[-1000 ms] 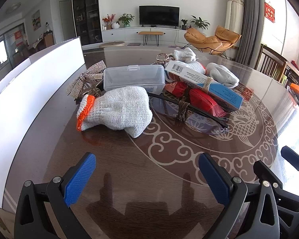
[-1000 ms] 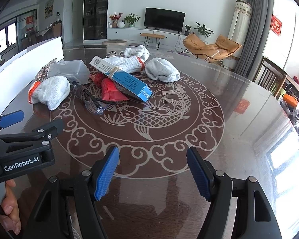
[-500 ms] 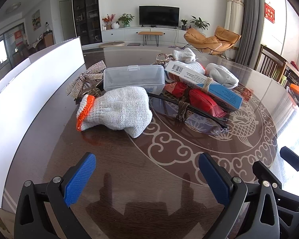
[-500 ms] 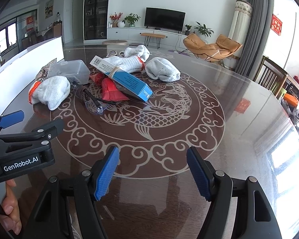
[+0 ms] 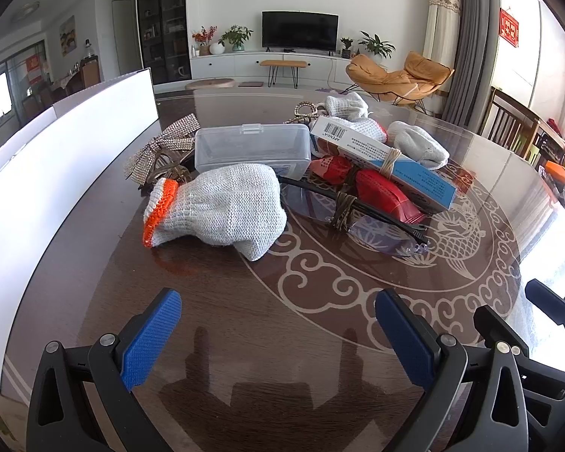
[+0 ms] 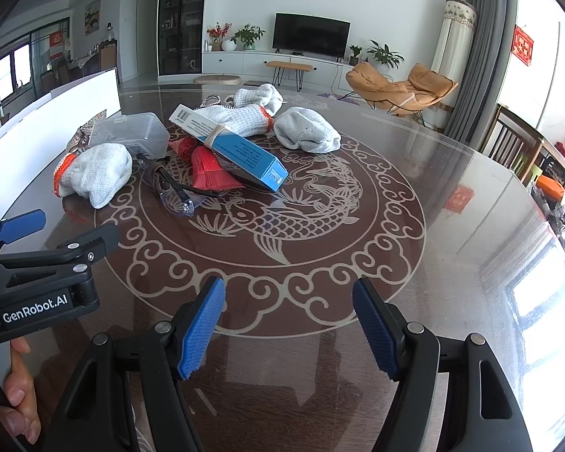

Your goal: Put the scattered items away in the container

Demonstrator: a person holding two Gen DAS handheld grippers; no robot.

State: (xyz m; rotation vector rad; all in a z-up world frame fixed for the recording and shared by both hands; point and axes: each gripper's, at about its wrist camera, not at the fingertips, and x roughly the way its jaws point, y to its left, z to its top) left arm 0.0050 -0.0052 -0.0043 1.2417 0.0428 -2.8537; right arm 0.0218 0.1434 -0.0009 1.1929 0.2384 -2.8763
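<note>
Two blue ribbed pads of the left gripper point(image 5: 278, 324) stand spread, empty; knit glove point(image 5: 222, 207) at 12 o'clock, clear plastic box point(image 5: 252, 147) behind; right view: "GenRobot.AI" at 9 o'clock; right gripper point(image 6: 288, 324) spread, empty; blue carton point(image 6: 241, 150) at 11 o'clock.

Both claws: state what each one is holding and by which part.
Nothing is held. The left claw and right claw are both open above the table, short of the glove and other items.

Right gripper point(image 6: 288, 324) over table point(image 6: 452, 256), jaws wide apart, holding nothing.
Landmark: blue box point(image 6: 231, 147). Red packet point(image 6: 207, 173) touching its near side; safety glasses point(image 6: 177, 192) nearer still; clear case point(image 6: 132, 132) to its left; white glove point(image 6: 307, 130) beyond-right.
</note>
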